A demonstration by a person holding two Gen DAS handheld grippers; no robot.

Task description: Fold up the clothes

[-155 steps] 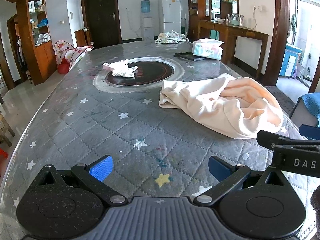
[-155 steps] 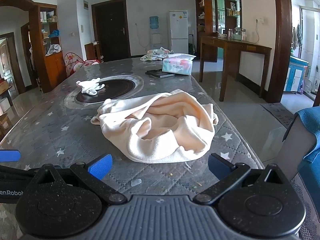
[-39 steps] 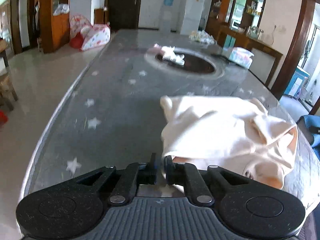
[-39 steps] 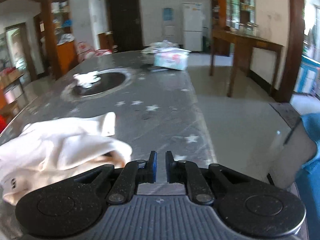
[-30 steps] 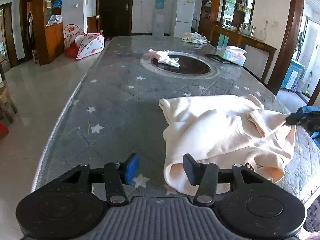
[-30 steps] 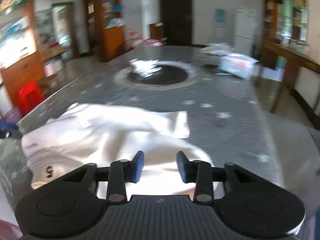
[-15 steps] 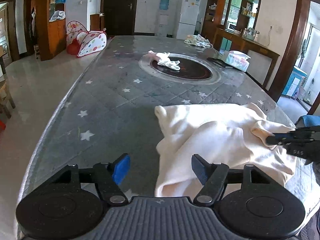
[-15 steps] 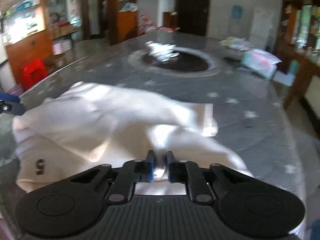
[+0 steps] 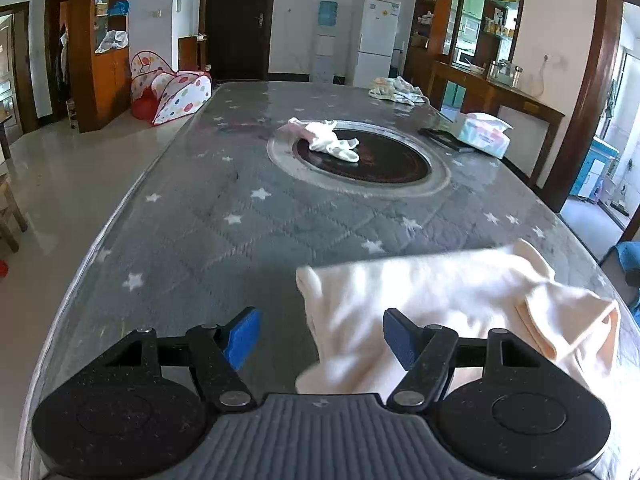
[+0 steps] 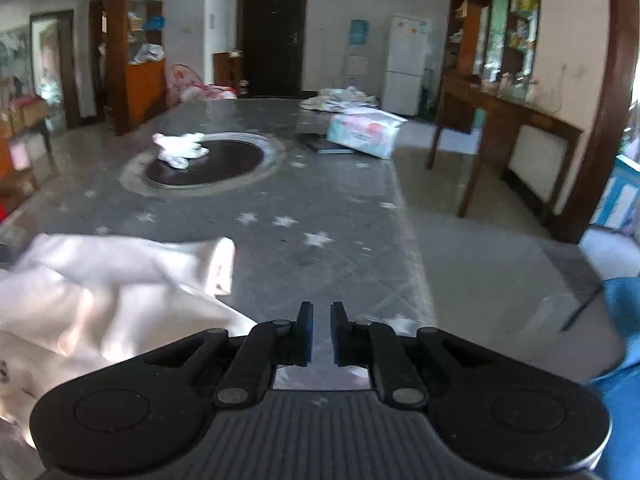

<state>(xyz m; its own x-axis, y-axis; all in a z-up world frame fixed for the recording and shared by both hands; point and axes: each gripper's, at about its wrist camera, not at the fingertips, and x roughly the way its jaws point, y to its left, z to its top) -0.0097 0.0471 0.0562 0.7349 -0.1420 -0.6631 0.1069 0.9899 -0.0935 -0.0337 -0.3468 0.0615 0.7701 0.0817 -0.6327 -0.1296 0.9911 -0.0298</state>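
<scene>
Our cream garment (image 9: 448,304) lies rumpled at the near right end of the table (image 9: 248,232), blurred in both views. It looks light, soft and limp, so we expect it to sag and drag rather than hold a shape; edges and corners are the places to pinch. Our left gripper (image 9: 320,338) is spread wide over its near left edge. Our right gripper (image 10: 321,330) has its jaws nearly together; whether they pinch cloth we cannot tell.
</scene>
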